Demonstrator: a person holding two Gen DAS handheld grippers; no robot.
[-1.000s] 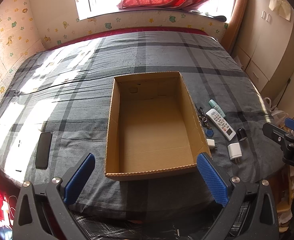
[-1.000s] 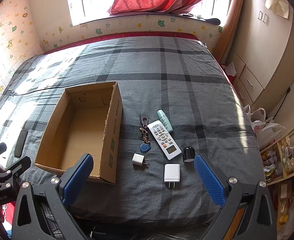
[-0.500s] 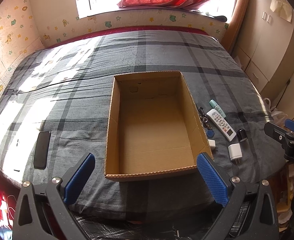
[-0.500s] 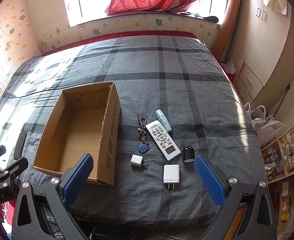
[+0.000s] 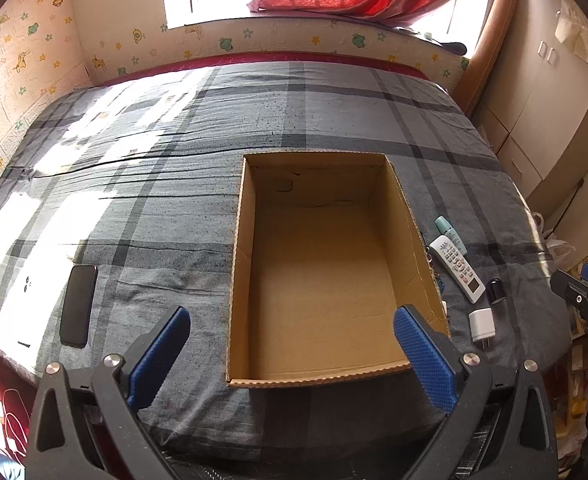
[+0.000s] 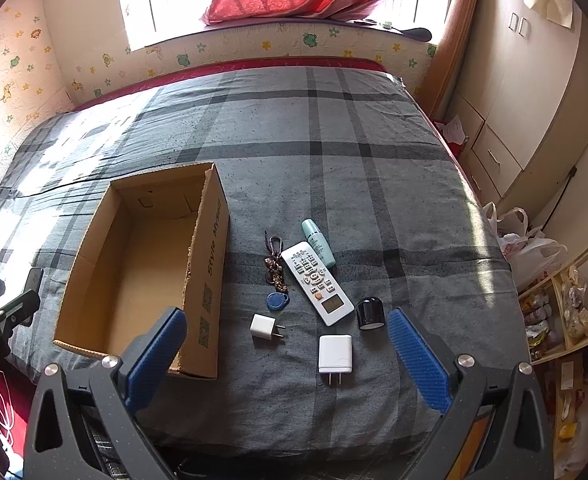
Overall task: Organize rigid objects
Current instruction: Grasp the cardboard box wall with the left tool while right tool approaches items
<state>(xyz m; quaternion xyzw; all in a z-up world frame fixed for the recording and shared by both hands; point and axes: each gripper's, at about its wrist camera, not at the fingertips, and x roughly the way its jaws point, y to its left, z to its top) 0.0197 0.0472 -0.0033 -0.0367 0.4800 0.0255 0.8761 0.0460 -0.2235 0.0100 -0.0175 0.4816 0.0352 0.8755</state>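
An empty cardboard box (image 5: 410, 224) (image 6: 209, 264) lies open on the grey plaid bed. To its right sit a white remote (image 6: 317, 283) (image 5: 457, 268), a teal bottle (image 6: 318, 237), a keychain with a blue tag (image 6: 275, 276), a small white plug (image 6: 264, 327), a larger white charger (image 6: 335, 354) (image 5: 482, 324) and a black cap (image 6: 370, 313) (image 5: 495, 290). My left gripper (image 5: 294, 344) hangs open over the box's near edge. My right gripper (image 6: 285, 344) is open above the two chargers. Neither holds anything.
A black phone (image 5: 78, 305) lies on the bed left of the box. Wardrobe doors (image 6: 534, 92) stand to the right, with plastic bags (image 6: 530, 240) and shelves beside the bed. The window wall runs along the far side.
Both views have crept slightly forward toward the bed. Nothing on the bed has moved and both grippers stay open.
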